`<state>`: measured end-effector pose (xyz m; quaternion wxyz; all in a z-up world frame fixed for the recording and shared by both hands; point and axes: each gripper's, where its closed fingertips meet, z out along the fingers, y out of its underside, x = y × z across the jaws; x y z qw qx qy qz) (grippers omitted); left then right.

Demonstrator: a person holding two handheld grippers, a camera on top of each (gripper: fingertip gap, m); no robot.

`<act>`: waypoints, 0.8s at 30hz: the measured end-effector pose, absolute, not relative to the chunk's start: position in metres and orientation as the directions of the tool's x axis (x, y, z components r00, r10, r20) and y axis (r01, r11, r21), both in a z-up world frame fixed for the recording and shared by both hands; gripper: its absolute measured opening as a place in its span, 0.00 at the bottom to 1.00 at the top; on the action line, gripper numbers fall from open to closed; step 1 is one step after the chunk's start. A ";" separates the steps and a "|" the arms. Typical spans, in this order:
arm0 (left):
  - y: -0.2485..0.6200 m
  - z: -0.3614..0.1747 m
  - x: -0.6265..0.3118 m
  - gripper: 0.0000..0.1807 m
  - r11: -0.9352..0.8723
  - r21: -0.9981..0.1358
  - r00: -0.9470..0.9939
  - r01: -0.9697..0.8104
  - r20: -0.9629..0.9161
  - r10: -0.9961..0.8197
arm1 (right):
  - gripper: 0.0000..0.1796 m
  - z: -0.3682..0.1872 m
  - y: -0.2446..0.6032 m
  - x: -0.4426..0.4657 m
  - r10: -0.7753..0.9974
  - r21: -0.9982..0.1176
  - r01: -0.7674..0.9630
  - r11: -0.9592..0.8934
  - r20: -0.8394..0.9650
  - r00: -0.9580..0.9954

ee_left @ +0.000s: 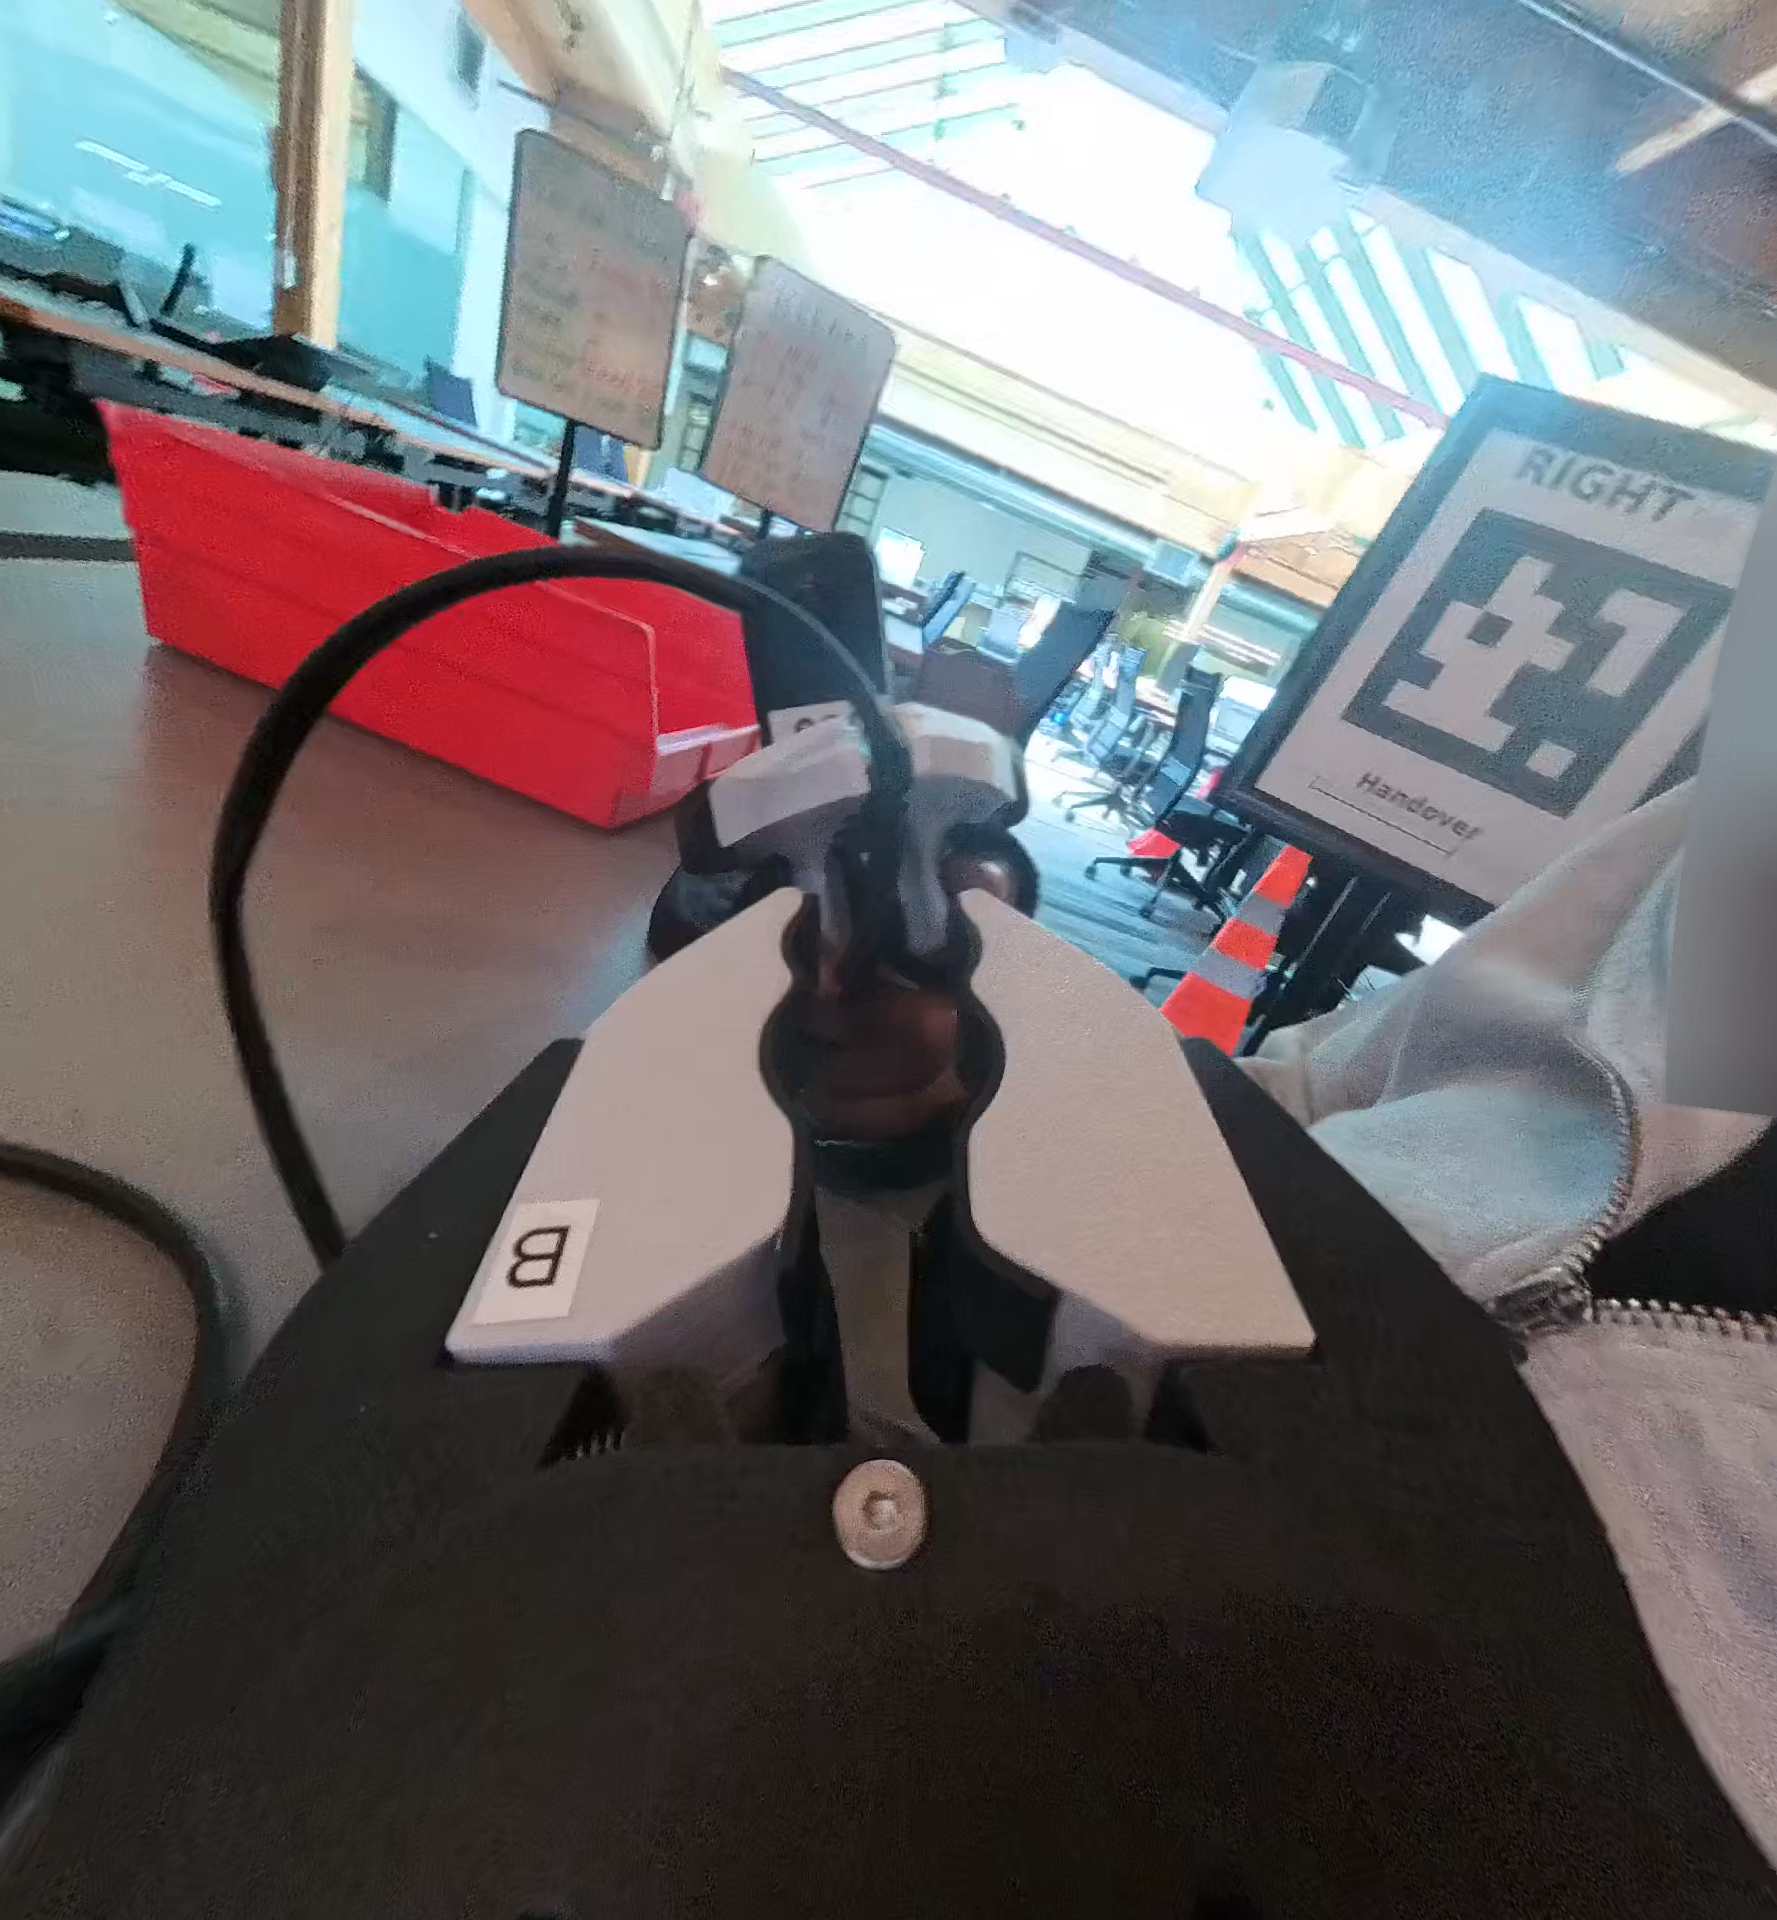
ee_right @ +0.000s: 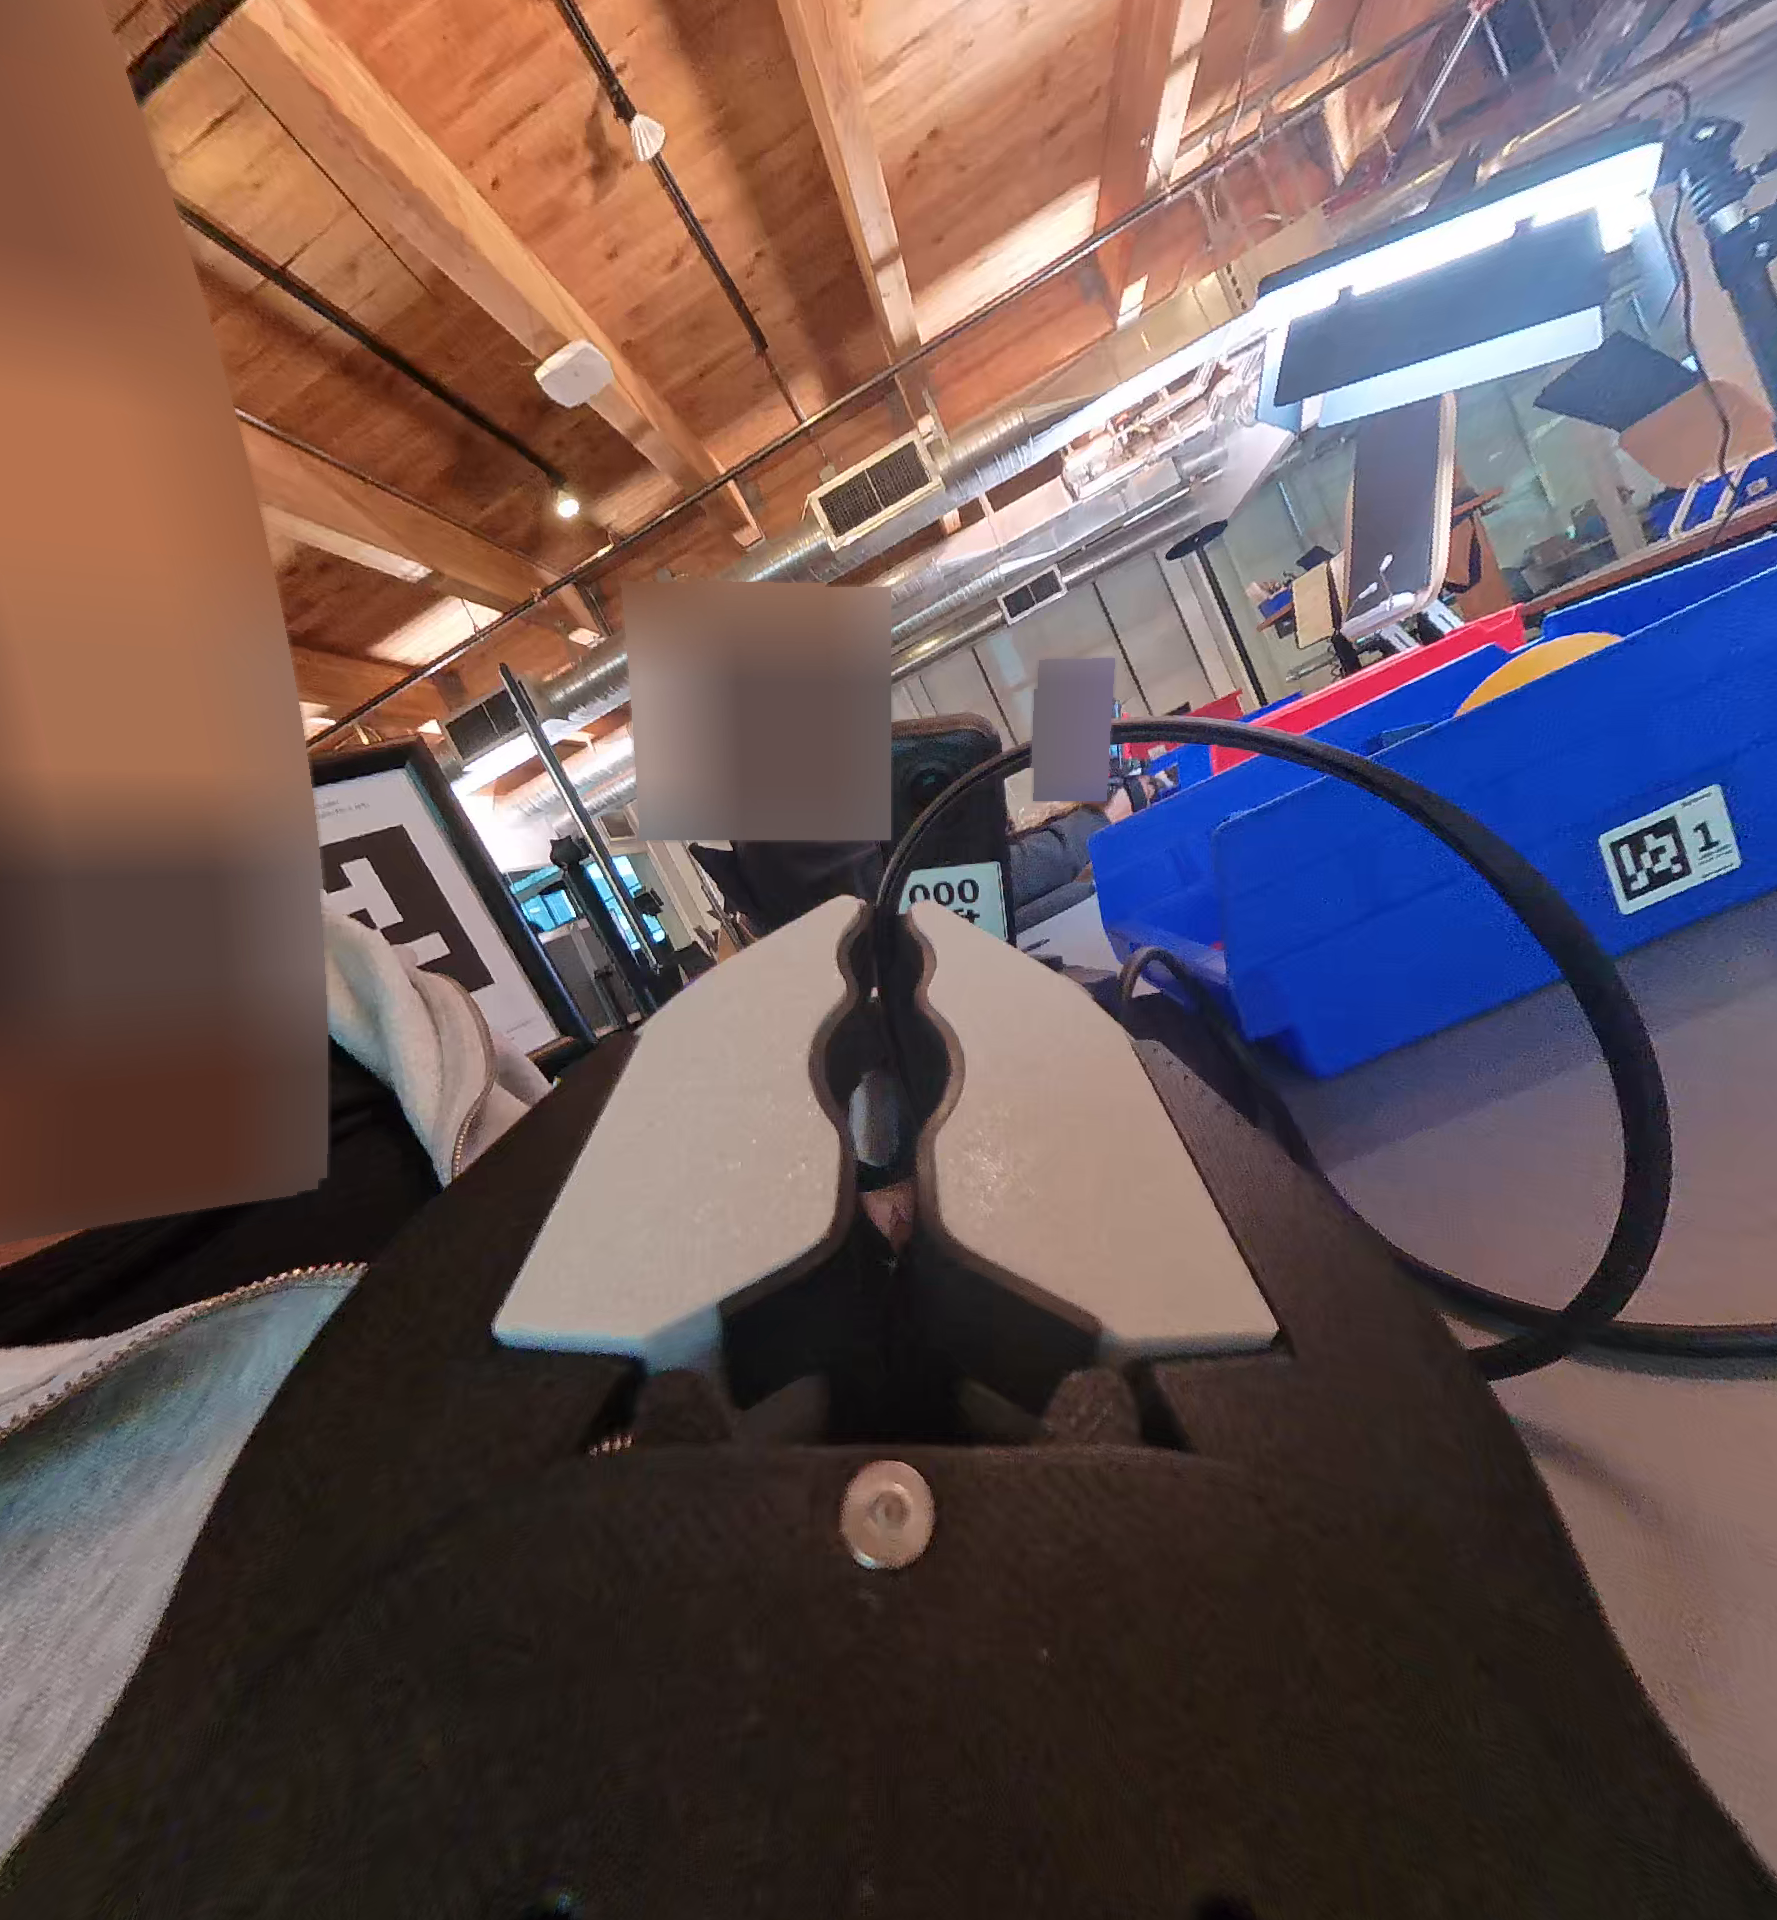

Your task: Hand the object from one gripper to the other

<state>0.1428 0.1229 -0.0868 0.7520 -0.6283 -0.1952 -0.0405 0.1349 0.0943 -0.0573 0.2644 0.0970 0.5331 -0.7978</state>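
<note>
The step in hand is the pass itself. The right gripper [ee_right: 889,920] has its fingers pinched shut on the black cable [ee_right: 1632,1039] at centre frame. The left gripper [ee_left: 884,914] meets it head-on, its fingers apart on either side of the same cable just below the right's tips, not yet clamped as far as I can tell. To do this well, I would close the left fingers fully on the cable near their tips and confirm the hold before the right lets go. Both should stay level so the loop arching to the upper left does not twist free. Counted: one cable, two grippers, one red bin [ee_left: 396,603] on the counter [ee_left: 84,831], at least two blue bins [ee_right: 1486,935], one orange cone [ee_left: 1248,956].
</note>
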 end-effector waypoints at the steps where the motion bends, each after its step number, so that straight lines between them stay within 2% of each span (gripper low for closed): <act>1: 0.123 -0.085 0.145 0.10 0.217 -0.930 0.927 0.296 0.334 0.169 | 0.02 -0.058 0.093 0.136 -0.318 -0.806 0.521 -0.282 -0.434 -0.843; 3: 0.119 -0.082 0.142 0.03 0.250 -0.921 0.922 0.298 0.345 0.176 | 0.02 -0.060 0.091 0.138 -0.308 -0.820 0.506 -0.267 -0.425 -0.851; 7: 0.115 -0.077 0.144 0.03 0.291 -0.900 0.919 0.325 0.373 0.126 | 0.04 -0.060 0.090 0.136 -0.291 -0.820 0.501 -0.276 -0.426 -0.857; 11: 0.092 -0.055 0.136 0.02 0.475 -0.788 0.886 0.393 0.462 0.032 | 0.11 -0.060 0.091 0.131 -0.277 -0.806 0.515 -0.292 -0.445 -0.852; 14: 0.080 -0.047 0.132 0.02 0.552 -0.725 0.871 0.413 0.491 -0.007 | 0.11 -0.066 0.085 0.137 -0.272 -0.834 0.500 -0.233 -0.437 -0.857; 18: 0.084 -0.050 0.133 0.02 0.532 -0.743 0.875 0.406 0.484 0.008 | 0.12 -0.073 0.079 0.142 -0.239 -0.876 0.444 -0.190 -0.397 -0.886; 24: 0.088 -0.052 0.135 0.02 0.507 -0.758 0.877 0.410 0.480 0.008 | 0.04 -0.071 0.081 0.142 -0.235 -0.883 0.421 -0.206 -0.373 -0.898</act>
